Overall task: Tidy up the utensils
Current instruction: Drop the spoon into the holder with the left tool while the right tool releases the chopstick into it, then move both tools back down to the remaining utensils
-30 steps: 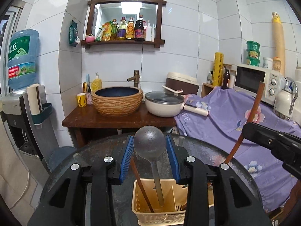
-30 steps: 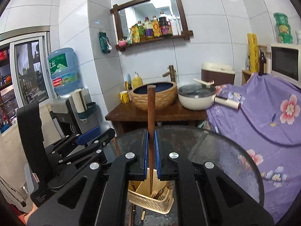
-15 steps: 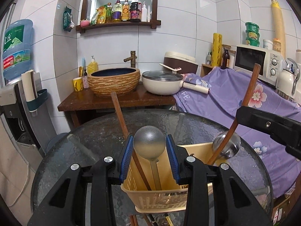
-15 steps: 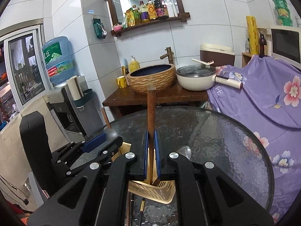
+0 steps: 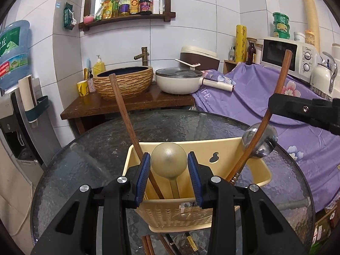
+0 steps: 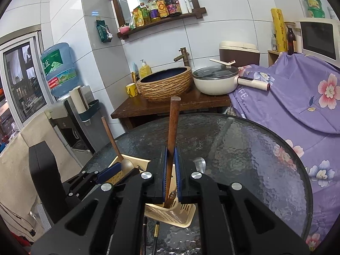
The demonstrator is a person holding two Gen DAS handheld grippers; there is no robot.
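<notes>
A beige slotted basket (image 5: 250, 148) (image 6: 184, 216) stands on the round glass table (image 5: 85, 159) (image 6: 255, 148). My left gripper (image 5: 169, 166) is shut on the round bowl of a metal ladle (image 5: 169, 162) (image 6: 127, 164), whose handle runs down into the basket. My right gripper (image 6: 170, 170) (image 5: 303, 110) is shut on a wooden-handled utensil (image 6: 173, 131) (image 5: 276, 93); its lower end is inside the basket. A second wooden handle (image 5: 123, 114) (image 6: 108, 133) leans out of the basket at the left. Another shiny ladle bowl (image 5: 259, 141) rises at the basket's right end.
Chopsticks (image 5: 148, 244) (image 6: 156, 231) lie on the glass in front of the basket. Behind the table stands a wooden stand (image 5: 106, 108) with a woven basin (image 5: 125, 85) and a white pan (image 5: 178, 82). Purple flowered cloth (image 5: 255, 97) is at the right, a water dispenser (image 5: 12, 97) at the left.
Both grippers have sunk toward the table, lowering the ladle and the wooden-handled utensil into the basket. The basket now fills more of both views. Neither grip has changed.
</notes>
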